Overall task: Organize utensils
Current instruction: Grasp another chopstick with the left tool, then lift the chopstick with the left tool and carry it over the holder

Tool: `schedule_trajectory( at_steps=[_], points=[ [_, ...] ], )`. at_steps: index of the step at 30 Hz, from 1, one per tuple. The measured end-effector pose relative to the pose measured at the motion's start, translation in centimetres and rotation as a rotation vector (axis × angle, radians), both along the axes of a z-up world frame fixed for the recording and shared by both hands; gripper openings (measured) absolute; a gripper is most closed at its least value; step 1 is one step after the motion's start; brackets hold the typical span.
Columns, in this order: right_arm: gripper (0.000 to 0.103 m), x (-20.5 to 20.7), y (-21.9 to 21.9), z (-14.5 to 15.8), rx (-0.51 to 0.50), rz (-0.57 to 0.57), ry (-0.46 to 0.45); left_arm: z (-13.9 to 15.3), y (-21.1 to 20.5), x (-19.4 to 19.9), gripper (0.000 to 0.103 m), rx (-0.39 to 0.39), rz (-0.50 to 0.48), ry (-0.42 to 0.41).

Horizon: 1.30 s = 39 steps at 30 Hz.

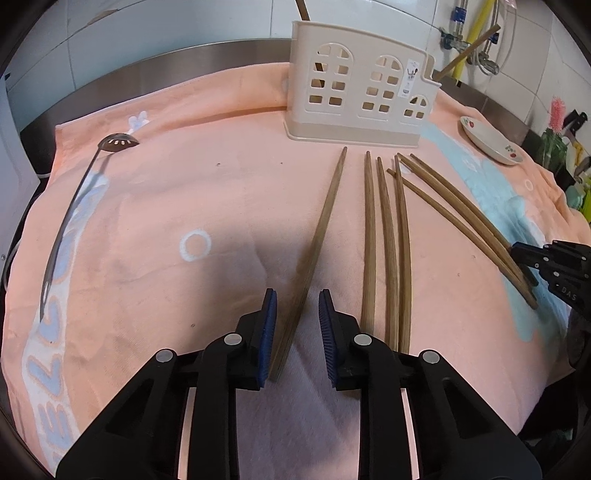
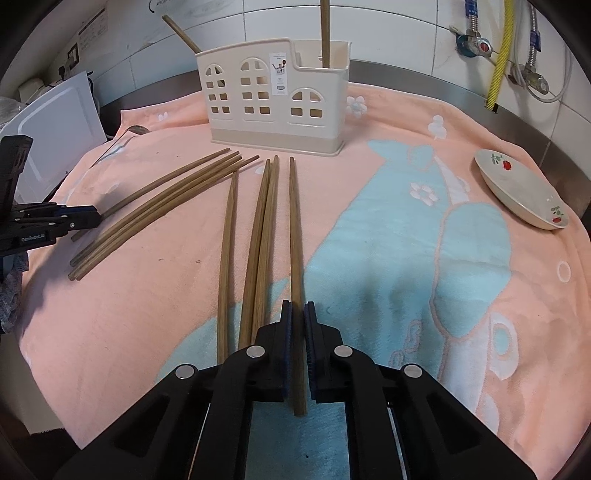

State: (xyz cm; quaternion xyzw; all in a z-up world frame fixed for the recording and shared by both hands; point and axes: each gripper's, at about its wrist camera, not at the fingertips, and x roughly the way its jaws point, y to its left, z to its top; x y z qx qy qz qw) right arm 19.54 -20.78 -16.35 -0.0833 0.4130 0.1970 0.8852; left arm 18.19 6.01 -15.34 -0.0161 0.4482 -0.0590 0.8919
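Several wooden chopsticks lie on a pink towel (image 1: 166, 192) in front of a cream utensil holder (image 1: 354, 96) (image 2: 273, 103). Two chopsticks (image 2: 325, 33) stand in the holder. My left gripper (image 1: 297, 295) is low over the towel with one lone chopstick (image 1: 328, 206) between its blue pads; a gap shows on both sides, so it is open. My right gripper (image 2: 298, 304) is shut on the rightmost chopstick (image 2: 294, 221), near its thick end. Each gripper shows in the other's view: the right gripper (image 1: 521, 254) at that view's right edge, the left gripper (image 2: 85, 218) at the other's left edge.
A slotted metal spoon (image 1: 74, 206) lies on the towel's left side. A flowered white plate (image 2: 524, 192) sits at the right, near the steel counter edge. Three parallel chopsticks (image 1: 386, 240) lie just right of my left gripper. Pipes and valves (image 2: 498, 55) run along the tiled wall.
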Motion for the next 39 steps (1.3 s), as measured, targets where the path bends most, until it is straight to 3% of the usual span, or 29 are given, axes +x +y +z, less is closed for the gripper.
schedule_trajectory(
  at_steps=[15,24,32,39],
  points=[
    [0.007,0.0,0.0,-0.1,-0.004,0.002,-0.009,-0.5,-0.9,1.3,0.020,0.067,-0.030,0.032],
    [0.007,-0.2,0.0,0.2,0.003,-0.012,-0.029,-0.2,-1.4,1.7,0.008,0.088,-0.042,0.051],
    [0.007,-1.2,-0.3,3.7,0.031,-0.007,-0.111,2.2,-1.3,0.6,0.005,0.051,-0.050,0.002],
    [0.007,-1.5,-0.1,8.9,0.084,0.010,-0.206,6.7,-1.6,-0.5,0.005,0.003,-0.044,-0.110]
  ],
)
